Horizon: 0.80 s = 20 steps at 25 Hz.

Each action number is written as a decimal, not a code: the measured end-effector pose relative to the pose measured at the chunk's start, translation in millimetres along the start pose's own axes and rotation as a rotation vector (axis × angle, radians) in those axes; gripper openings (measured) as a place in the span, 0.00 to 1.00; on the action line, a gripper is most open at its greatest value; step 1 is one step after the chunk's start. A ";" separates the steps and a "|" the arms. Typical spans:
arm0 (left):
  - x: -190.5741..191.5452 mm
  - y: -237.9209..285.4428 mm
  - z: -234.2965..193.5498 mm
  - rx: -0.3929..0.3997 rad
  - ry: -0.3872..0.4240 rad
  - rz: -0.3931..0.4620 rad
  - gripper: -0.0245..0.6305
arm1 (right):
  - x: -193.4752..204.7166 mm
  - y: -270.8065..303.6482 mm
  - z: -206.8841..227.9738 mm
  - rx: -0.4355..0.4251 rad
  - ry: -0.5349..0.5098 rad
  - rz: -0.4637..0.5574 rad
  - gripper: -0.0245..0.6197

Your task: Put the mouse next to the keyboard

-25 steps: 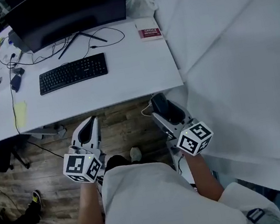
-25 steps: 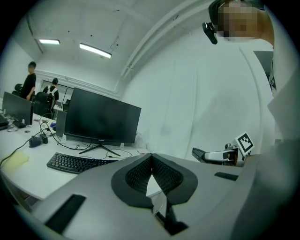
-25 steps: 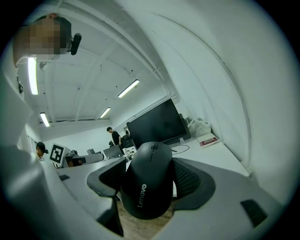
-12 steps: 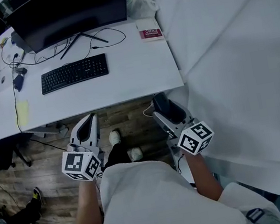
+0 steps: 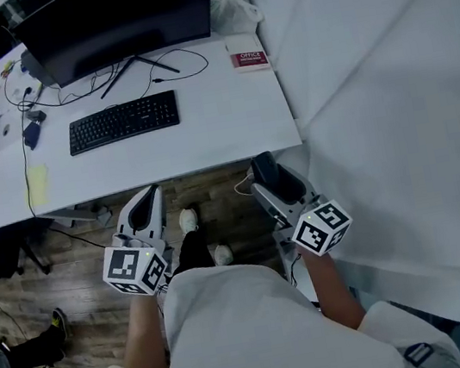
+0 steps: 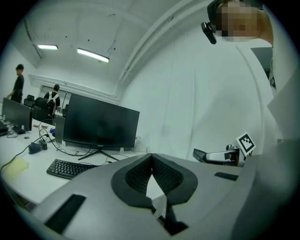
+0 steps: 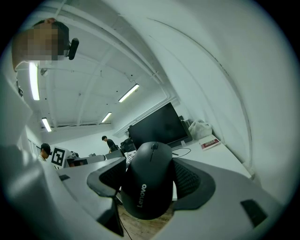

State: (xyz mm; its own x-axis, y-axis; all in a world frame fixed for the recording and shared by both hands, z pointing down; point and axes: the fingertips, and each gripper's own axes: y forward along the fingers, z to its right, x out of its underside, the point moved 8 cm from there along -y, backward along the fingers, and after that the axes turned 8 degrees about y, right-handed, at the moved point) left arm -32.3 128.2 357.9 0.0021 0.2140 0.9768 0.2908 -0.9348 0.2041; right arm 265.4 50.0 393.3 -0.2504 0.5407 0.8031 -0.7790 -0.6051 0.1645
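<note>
**Mouse clamped in right claw, short of the desk**

Right gripper (image 7: pixel 149 174) is clenched on the black mouse (image 7: pixel 146 187), whose flanks are hidden by the pads. Left gripper (image 6: pixel 151 158), to its left, is pressed closed with nothing between. Just ahead of both is the desk (image 5: pixel 228 122) edge. The keyboard (image 5: pixel 122 121) lies forward-left, well apart from the mouse. Beyond is the monitor (image 5: pixel 119 14), its top cut off.
</note>
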 end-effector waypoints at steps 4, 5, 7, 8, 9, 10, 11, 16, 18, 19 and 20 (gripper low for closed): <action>1.9 1.3 -2.9 0.001 -0.003 -0.002 0.05 | 2.6 1.9 0.9 0.004 0.001 -0.003 0.53; 2.7 1.5 -4.1 0.002 -0.003 -0.004 0.05 | 3.0 3.0 0.8 0.005 0.001 -0.003 0.53; 4.3 2.6 -6.3 0.004 -0.002 -0.008 0.05 | 3.2 4.7 0.2 0.007 0.002 -0.001 0.53; 4.6 3.4 -7.0 0.006 -0.003 -0.010 0.05 | 3.1 4.9 0.0 0.008 0.004 0.000 0.53; 4.5 4.3 -7.4 0.009 -0.003 -0.010 0.05 | 2.9 4.9 -0.1 0.011 0.005 0.000 0.53; 3.9 5.3 -7.7 0.012 -0.004 -0.010 0.05 | 2.5 5.0 0.0 0.014 0.005 -0.001 0.53; 3.2 6.2 -8.3 0.015 -0.005 -0.008 0.05 | 2.2 5.5 0.1 0.016 0.004 -0.002 0.53; 4.9 11.6 -17.3 0.021 -0.010 -0.009 0.05 | 0.2 13.6 0.2 0.023 0.004 -0.003 0.53; 6.8 14.7 -21.9 0.021 -0.012 -0.015 0.05 | -1.0 18.0 1.2 0.026 0.006 -0.005 0.53; 7.5 16.0 -24.1 0.021 -0.011 -0.018 0.05 | -1.4 20.4 1.7 0.027 0.008 -0.006 0.53; 8.1 17.2 -26.6 0.021 -0.011 -0.019 0.05 | -1.9 23.1 2.1 0.027 0.010 -0.006 0.53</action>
State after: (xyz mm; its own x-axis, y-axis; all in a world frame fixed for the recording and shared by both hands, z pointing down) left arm -52.6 106.3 371.1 0.0071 0.2354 0.9719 0.3113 -0.9241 0.2215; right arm 249.2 33.8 396.8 -0.2512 0.5501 0.7964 -0.7647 -0.6172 0.1852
